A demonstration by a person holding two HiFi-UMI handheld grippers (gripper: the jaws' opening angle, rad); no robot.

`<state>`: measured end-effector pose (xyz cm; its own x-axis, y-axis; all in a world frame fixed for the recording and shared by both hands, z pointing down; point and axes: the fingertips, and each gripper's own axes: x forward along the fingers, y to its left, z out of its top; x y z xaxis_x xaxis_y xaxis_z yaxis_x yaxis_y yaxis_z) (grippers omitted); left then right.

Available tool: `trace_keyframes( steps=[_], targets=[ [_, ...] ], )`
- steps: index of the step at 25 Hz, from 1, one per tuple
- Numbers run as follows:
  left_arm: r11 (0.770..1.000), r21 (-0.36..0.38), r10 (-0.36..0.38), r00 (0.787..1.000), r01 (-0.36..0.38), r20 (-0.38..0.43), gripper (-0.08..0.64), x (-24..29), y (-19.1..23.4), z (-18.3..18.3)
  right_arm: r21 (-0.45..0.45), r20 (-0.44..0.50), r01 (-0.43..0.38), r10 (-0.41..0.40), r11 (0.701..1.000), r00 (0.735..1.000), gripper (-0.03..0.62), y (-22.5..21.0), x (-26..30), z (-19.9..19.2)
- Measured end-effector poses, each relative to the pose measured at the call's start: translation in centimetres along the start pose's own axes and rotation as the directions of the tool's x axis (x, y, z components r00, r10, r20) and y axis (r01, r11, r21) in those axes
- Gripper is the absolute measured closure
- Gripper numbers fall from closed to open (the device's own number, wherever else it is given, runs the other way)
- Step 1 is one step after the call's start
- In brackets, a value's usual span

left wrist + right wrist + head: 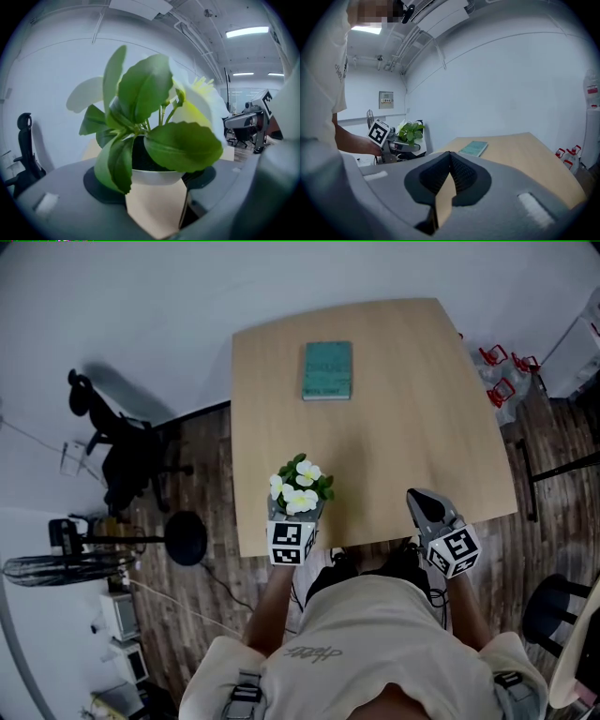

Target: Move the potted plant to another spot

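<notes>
Two grippers show at the near edge of a light wooden table (403, 427), one in each of the person's hands. The left gripper (294, 517) holds the potted plant (300, 486). In the left gripper view its jaws stand wide, with the white pot (157, 176) clamped between the dark pads. Broad green leaves and pale flowers fill most of that view. From the head view, the plant sits over the near left corner of the table, just inside the edge. Whether the pot rests on the wood or hangs just above it cannot be told.

The right gripper (419, 498) is at the near right edge, well apart from the plant. Its jaws are closed tip to tip with nothing between them, as the right gripper view (449, 154) shows.

A teal book (327, 369) lies flat on the far middle of the table, well away from both grippers. On the floor to the left stand a black office chair (122, 446) and a fan (56, 568). Bottles with red caps (502, 371) stand on the floor off the far right corner.
</notes>
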<state>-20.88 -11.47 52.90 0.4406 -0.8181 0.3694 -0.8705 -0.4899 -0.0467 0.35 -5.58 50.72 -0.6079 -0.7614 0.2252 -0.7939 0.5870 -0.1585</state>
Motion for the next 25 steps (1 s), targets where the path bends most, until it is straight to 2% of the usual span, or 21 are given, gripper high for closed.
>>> trace_keyframes(
  steps=[8,12,18,22,25],
  targets=[
    [0.999,0.038,0.016,1.000,-0.016,-0.007,0.204,3.0,-6.1,3.4,0.031,0.025,-0.009,0.008,0.999,1.000,0.589,-7.3,-3.5,-0.4],
    [0.999,0.032,0.041,0.999,-0.040,-0.021,0.204,4.3,-8.3,4.0,0.048,0.033,-0.038,0.037,0.998,0.999,0.591,-10.0,-4.7,-1.0],
    [0.996,0.010,0.087,0.996,-0.087,-0.028,0.204,6.1,-11.3,4.4,0.021,0.034,-0.091,0.091,0.996,0.995,0.591,-13.9,-5.6,-0.9],
    [0.993,-0.020,0.114,0.993,-0.115,-0.036,0.204,7.3,-13.3,4.9,0.032,0.023,-0.124,0.124,0.992,0.992,0.591,-16.2,-6.9,-1.0],
    [0.992,-0.011,0.125,0.991,-0.125,-0.038,0.204,7.5,-14.5,5.6,0.054,0.010,-0.144,0.144,0.988,0.990,0.591,-17.3,-7.0,-1.5]
  ],
)
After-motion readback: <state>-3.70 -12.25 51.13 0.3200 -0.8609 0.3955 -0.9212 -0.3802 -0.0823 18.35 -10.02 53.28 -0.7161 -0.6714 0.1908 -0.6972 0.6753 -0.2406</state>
